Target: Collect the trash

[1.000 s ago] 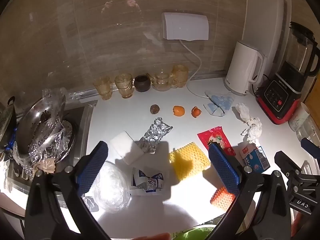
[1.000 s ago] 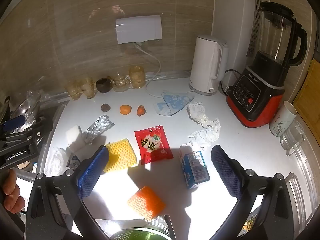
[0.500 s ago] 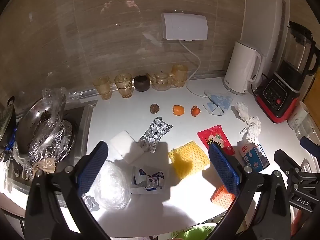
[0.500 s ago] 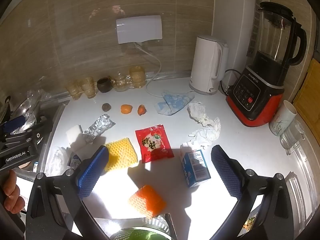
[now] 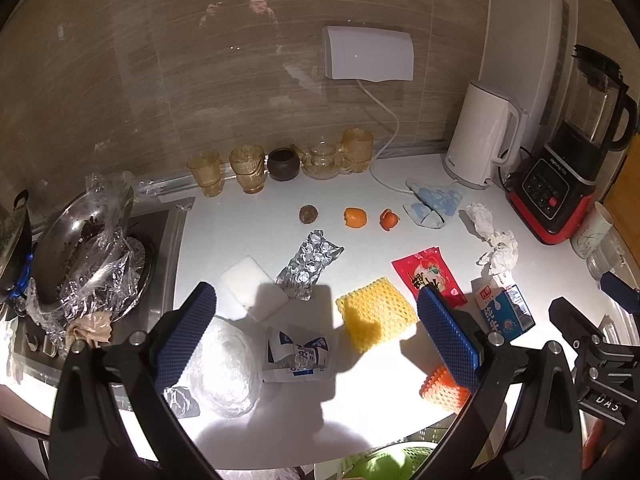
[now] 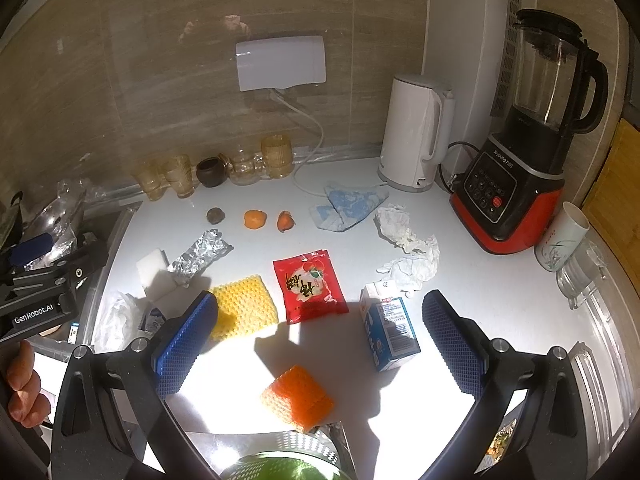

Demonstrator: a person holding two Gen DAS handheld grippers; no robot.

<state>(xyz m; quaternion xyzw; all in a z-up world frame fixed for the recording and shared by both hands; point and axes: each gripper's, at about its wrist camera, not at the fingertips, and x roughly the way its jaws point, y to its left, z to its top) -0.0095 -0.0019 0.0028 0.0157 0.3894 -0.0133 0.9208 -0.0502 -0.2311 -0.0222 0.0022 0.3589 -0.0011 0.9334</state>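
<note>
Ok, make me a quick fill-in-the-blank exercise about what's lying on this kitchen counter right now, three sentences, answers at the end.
1. The red snack packet lies between the yellow foam net and the blue and white ____ carton.
2. The appliance with the red base beside the white kettle is a ____.
3. Both the left gripper and the right gripper have their fingers ____, holding nothing.

Answers: milk; blender; open
</note>
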